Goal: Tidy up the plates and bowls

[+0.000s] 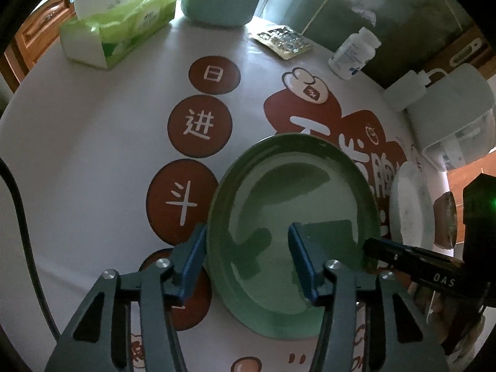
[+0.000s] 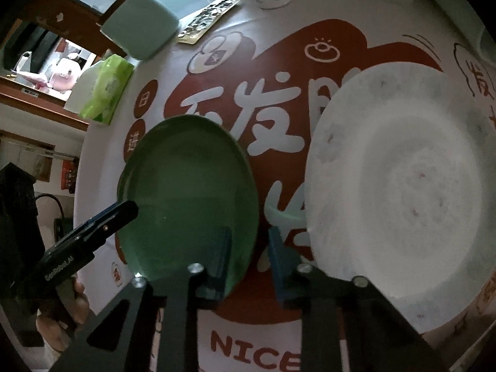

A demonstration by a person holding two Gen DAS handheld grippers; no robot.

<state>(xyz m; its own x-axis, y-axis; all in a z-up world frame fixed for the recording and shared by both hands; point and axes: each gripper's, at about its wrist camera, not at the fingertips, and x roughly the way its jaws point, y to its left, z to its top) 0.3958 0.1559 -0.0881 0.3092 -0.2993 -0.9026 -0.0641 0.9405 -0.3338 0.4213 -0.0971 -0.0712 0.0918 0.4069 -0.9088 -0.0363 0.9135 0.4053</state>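
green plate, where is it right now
The green plate lies flat on the printed tablecloth, straddled at both rims by the open left gripper and right gripper, with the white plate just to its right.

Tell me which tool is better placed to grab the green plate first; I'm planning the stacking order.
Left. The left tool is open with its fingers straddling the green plate's near rim. The right tool is open too, but sits between that plate and the white plate.

Green plate (image 2: 189,195) lies left of white plate (image 2: 403,186), seemingly apart.

Home dining table (image 1: 93,142): tissues (image 1: 117,28), pill bottle (image 1: 353,54).
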